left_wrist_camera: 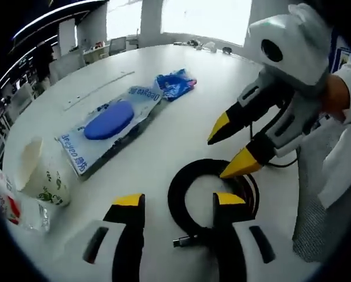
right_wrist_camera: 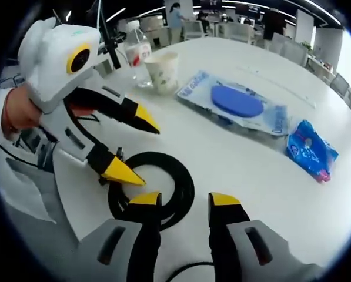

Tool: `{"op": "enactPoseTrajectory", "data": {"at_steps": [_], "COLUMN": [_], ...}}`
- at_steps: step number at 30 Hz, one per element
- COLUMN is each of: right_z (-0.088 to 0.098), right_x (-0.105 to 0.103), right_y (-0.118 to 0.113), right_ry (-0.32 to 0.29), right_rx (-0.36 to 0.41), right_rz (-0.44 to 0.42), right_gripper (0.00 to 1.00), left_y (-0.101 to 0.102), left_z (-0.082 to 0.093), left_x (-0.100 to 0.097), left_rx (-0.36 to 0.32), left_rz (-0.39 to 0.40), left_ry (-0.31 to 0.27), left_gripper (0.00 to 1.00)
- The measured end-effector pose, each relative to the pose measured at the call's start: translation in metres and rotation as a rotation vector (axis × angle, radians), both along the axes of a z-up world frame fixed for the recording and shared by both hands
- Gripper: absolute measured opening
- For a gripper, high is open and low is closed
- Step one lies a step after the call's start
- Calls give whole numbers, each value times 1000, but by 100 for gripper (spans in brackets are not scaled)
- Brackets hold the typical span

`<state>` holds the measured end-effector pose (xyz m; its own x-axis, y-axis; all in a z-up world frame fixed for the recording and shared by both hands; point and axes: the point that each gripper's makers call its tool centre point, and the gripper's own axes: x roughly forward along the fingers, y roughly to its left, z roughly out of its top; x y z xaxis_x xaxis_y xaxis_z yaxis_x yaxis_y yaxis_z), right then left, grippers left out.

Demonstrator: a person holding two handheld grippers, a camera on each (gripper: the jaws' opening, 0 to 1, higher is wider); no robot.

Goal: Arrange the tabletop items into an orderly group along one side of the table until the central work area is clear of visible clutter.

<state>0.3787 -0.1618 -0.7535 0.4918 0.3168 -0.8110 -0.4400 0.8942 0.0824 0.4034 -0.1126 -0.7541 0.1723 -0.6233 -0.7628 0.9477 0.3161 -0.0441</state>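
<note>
Near the table's front edge the coiled black cable (left_wrist_camera: 213,194) lies between both grippers — left gripper (left_wrist_camera: 179,201) and right gripper (right_wrist_camera: 184,200) each with jaws apart, empty — so a one-sided grab could unspool its loops.

Both open tools (right_wrist_camera: 184,202) around coiled black cable (right_wrist_camera: 163,182) on white table (right_wrist_camera: 246,170)

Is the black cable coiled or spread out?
Coiled: the black cable lies in a round loop on the table, between both open tools.
</note>
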Motion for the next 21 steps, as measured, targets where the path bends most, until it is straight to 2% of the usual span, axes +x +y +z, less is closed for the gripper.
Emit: {"op": "enactPoseTrajectory", "data": {"at_steps": [3, 8, 16, 17, 19, 21], "right_z": [-4, -9, -13, -13, -13, -14], "right_x": [-1, -3, 0, 1, 2, 3], "right_y": [-1, 2, 7, 6, 4, 3], "right_ry": [7, 18, 26, 27, 31, 34], "right_rx": [-17, -13, -12, -19, -33, -47], "right_rz": [3, 0, -19, -32, -42, -43], "right_gripper": [24, 24, 18, 16, 14, 13], "left_y": [0, 3, 1, 0, -1, 0], "left_z": [-5, -8, -9, -9, -9, -10], "left_x": [-3, -2, -5, -5, -6, -7], "left_rx": [34, 56, 57, 56, 58, 62], "left_rz": [-27, -25, -46, -51, -47, -51], "left_ry": [-23, -41, -58, -64, -64, -83], "left_gripper": [42, 37, 32, 30, 20, 16]}}
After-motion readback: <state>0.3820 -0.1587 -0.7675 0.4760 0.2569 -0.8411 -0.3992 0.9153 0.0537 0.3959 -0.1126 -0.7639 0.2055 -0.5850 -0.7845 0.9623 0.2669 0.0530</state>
